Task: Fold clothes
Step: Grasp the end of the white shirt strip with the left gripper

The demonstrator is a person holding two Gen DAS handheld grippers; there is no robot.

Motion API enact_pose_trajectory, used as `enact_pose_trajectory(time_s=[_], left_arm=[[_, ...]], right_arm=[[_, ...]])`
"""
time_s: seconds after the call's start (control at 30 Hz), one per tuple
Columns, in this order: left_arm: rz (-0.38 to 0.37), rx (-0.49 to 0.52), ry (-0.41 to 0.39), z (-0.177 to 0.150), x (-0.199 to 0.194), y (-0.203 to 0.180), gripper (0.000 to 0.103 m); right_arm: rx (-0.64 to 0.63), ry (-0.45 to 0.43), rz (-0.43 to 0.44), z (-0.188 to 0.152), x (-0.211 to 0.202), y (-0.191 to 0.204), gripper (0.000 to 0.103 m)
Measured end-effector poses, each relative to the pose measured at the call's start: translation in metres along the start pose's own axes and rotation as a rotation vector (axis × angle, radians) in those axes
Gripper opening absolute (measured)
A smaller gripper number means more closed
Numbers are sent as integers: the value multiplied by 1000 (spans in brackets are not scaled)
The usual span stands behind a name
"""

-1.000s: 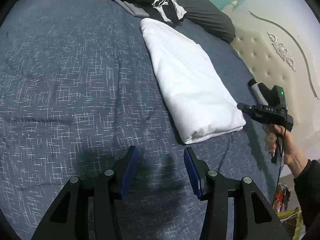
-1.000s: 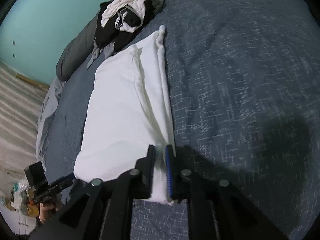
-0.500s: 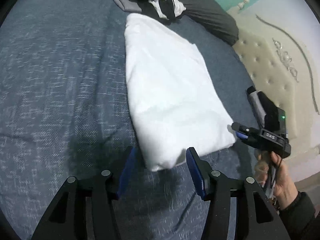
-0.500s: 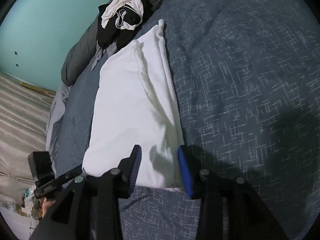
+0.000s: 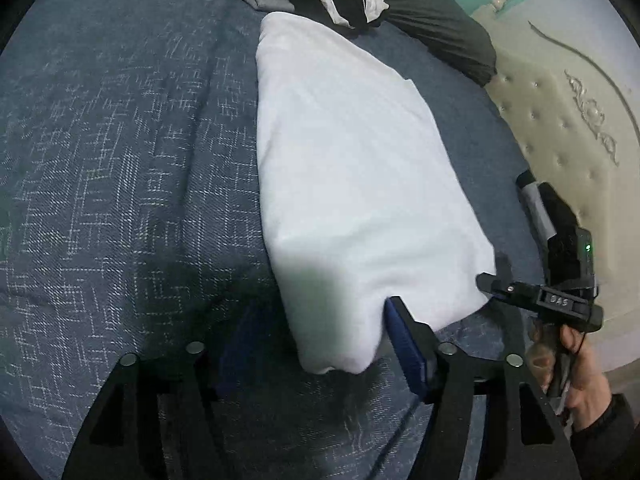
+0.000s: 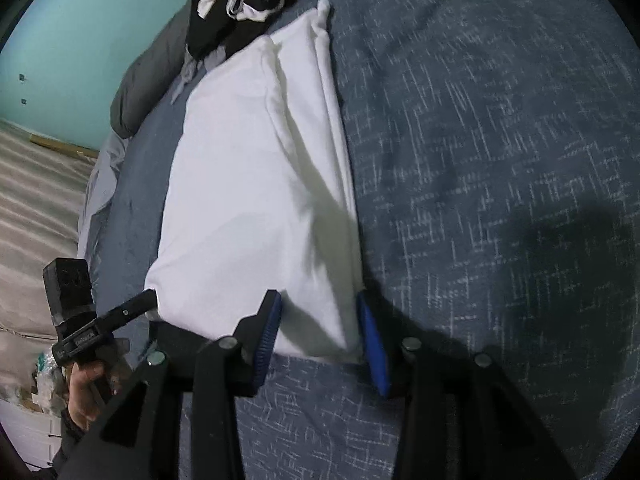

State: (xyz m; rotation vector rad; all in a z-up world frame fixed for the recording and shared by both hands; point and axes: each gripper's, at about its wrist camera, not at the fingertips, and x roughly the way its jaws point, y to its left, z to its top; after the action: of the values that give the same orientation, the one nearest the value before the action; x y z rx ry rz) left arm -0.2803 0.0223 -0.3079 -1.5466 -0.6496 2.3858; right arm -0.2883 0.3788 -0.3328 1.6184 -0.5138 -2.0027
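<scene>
White garment (image 5: 352,184) lies folded long at frame centre; I hold both grippers (image 5: 320,344) (image 6: 320,332) spread apart astride its near corners; another fold seems left.

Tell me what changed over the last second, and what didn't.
The left gripper moved forward until its open fingers straddle the near left corner of the folded white garment. The right gripper, shut on the garment's near edge a second ago, opened and now straddles the right corner. Unchanged: the garment lies flat on the blue bedspread, and the clothes pile is untouched.
</scene>
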Motion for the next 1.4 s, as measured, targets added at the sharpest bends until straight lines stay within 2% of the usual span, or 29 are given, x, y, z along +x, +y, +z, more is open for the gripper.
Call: enact_pose_trajectory(time_s=[0.23,0.5,0.8,1.07,1.1,1.13,1.17,1.27,1.4], left_arm=[[-66,-61,2,2,6,-4,70],[-79,-97,4,2,12,0,70],[-92,-137,6,1,19,4,70],[-99,-134,8,2,20,1,70],[-108,-129,4,1,19,-1,70],[-116,-124,1,0,19,-4,60],[-116,-120,1,1,21,-6,57],[-118,-111,0,2,27,-11,57],[-156,-138,5,3,32,-5,58]], right_arm=[[-4,33,8,5,7,1,44],[50,36,45,7,4,-4,44],[41,47,15,4,8,3,44],[12,54,9,5,12,8,46],[-5,53,5,6,13,11,45],[-22,61,3,6,14,14,40],[-40,70,0,7,15,17,36],[-64,83,-16,9,19,21,36],[-43,81,-1,11,23,16,36]])
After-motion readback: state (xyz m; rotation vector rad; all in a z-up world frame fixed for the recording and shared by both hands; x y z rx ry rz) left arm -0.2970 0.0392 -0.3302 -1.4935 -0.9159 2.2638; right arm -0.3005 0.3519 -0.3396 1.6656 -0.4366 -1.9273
